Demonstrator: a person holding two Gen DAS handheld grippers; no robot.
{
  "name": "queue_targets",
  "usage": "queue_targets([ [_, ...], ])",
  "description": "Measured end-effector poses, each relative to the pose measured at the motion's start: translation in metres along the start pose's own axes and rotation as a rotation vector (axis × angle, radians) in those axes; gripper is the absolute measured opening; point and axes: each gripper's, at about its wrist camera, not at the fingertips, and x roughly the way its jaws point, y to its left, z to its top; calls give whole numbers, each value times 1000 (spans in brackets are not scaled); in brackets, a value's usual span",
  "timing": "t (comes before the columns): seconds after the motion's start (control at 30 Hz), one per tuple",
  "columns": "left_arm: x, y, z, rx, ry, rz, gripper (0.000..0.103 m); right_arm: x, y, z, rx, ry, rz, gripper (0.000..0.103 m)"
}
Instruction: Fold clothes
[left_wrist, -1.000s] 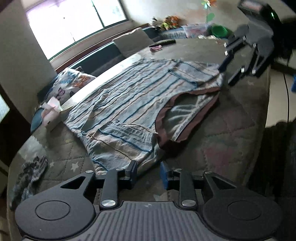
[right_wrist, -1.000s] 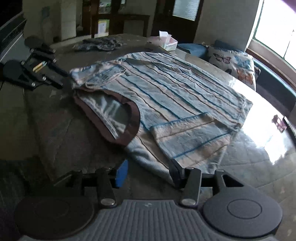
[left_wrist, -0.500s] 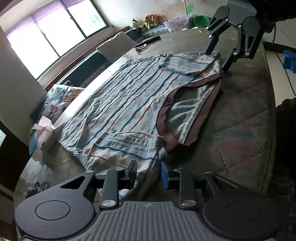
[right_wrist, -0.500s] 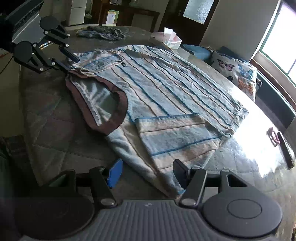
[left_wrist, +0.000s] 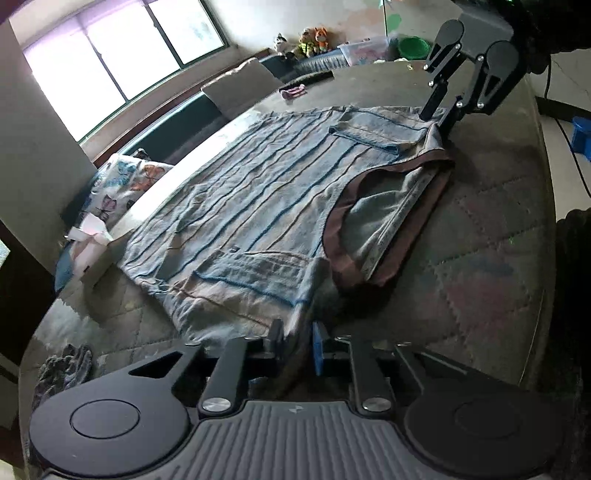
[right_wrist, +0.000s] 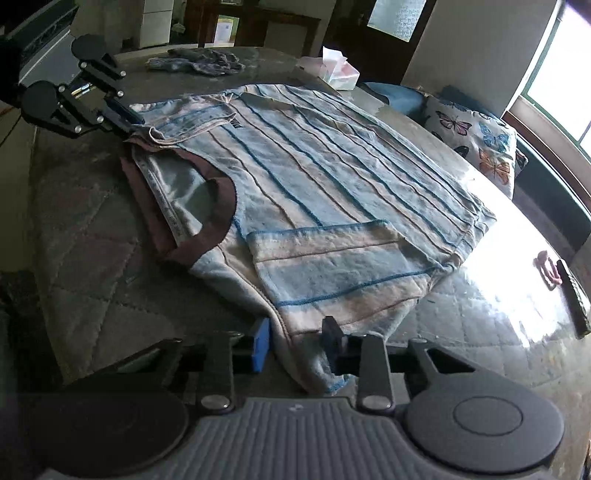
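A blue, pink and white striped shirt (left_wrist: 258, 206) (right_wrist: 332, 184) with a brown neckband lies flat on the quilted table mat, both sleeves folded in. My left gripper (left_wrist: 297, 338) straddles the near shoulder edge. Its jaws are closing with cloth between them, and a gap still shows beside the blue pad. My right gripper (right_wrist: 295, 343) straddles the other shoulder, its jaws closing around a bunch of cloth. From each wrist camera the other gripper is visible across the shirt: the right gripper (left_wrist: 439, 118) and the left gripper (right_wrist: 129, 122), both at shoulder corners.
A tissue box (left_wrist: 88, 243) (right_wrist: 340, 72) and a crumpled grey cloth (left_wrist: 62, 369) (right_wrist: 199, 62) lie past the shirt's hem side. A butterfly pillow (right_wrist: 476, 136) sits beyond the table edge. A dark remote (right_wrist: 572, 295) and a pink item (right_wrist: 546, 269) lie on the mat at the right.
Both grippers have slid in onto the shirt's shoulder corners, and cloth now lies between their fingers. Both pairs of jaws have narrowed, the right markedly. The shoulder cloth bunches slightly.
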Motion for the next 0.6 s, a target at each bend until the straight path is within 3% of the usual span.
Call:
queue_targets([
  [0.07, -1, 1, -2, -1, 1, 8, 21, 1, -2, 0, 23, -4, 6, 20],
  [0.2, 2, 4, -1, -41, 4, 5, 7, 0, 0, 0, 46, -15, 6, 7],
  [0.43, -24, 3, 3, -128, -51, 32, 5, -29, 3, -4, 107, -87, -22, 5],
  [0.6, -65, -12, 5, -210, -116, 49, 5, -69, 17, -18, 151, -144, -33, 5],
])
